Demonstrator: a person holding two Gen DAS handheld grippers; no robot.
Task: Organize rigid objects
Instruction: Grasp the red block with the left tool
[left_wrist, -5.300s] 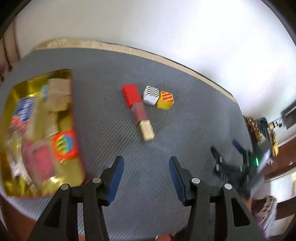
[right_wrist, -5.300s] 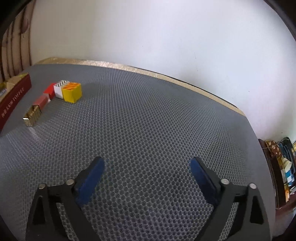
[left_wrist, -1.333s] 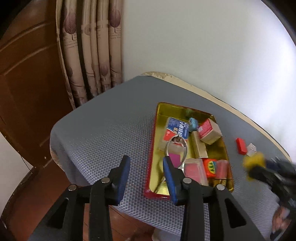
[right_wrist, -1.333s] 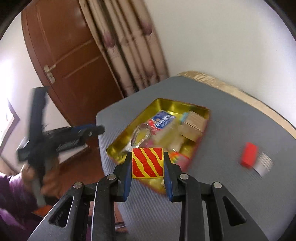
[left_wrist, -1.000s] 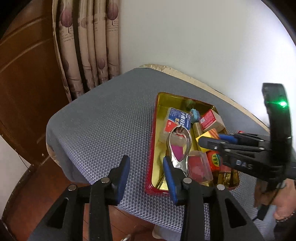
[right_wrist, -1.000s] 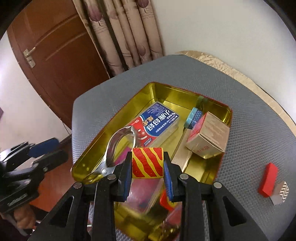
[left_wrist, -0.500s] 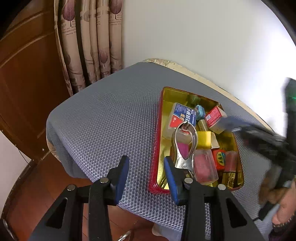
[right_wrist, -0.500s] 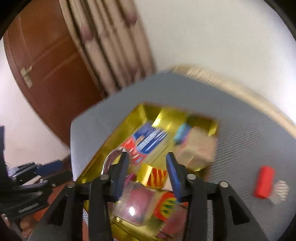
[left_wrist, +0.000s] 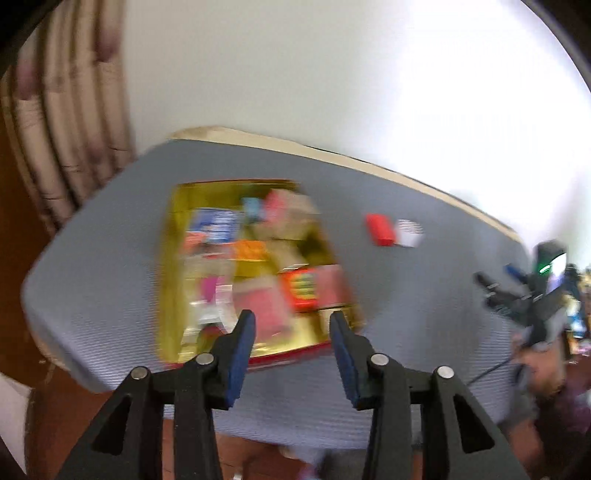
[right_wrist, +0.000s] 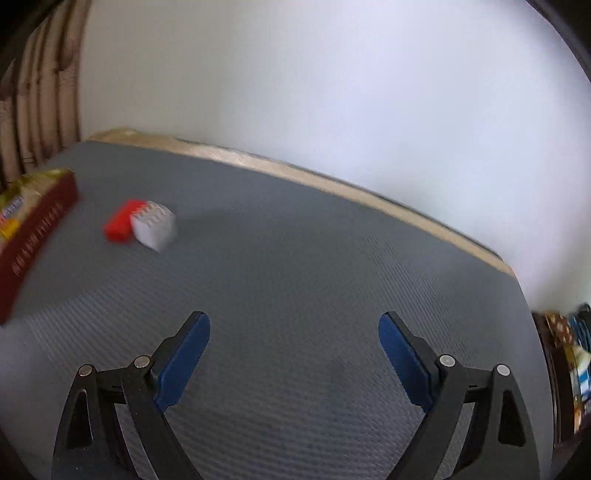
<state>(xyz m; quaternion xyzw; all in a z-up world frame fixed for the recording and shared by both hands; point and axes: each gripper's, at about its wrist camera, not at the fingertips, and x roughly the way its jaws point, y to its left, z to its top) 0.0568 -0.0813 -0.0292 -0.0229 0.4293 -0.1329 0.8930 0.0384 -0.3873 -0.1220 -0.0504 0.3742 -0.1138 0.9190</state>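
Looking through the left wrist view first, I see my left tongs (left_wrist: 291, 332) low in the frame, spread partway with nothing between the blue pads; they have just been opening a little. Beyond them, in the middle left of the picture, sits the gold tin tray (left_wrist: 168, 258) with its red outer wall, crowded with blurred boxes and small packets, among them a striped yellow block (left_wrist: 251, 251). I judge this tray to be the collecting place, which is why everything rigid is heaped inside it. To its right, upper centre, the red block (left_wrist: 378, 229) and the white patterned cube (left_wrist: 408, 232) lie touching each other on the grey tabletop (left_wrist: 424, 295), clear of the tray, so they look like what remains to gather. At the far right edge my right tongs (left_wrist: 498, 280) show as a dark smear.

In the right wrist view, my right tongs (right_wrist: 293, 354) fill the bottom of the frame, spread wide and empty over bare tabletop (right_wrist: 314, 266); they have just been opening, and nothing is between the pads. The red block (right_wrist: 118, 223) and the white patterned cube (right_wrist: 153, 225) sit in the left middle, side by side and touching. The tray's red wall (right_wrist: 37, 236) cuts in at the left edge, near the pair but apart from it. With the pads this wide, I reckon I am set to reach for one of those two next; the cube lies on the nearer side.
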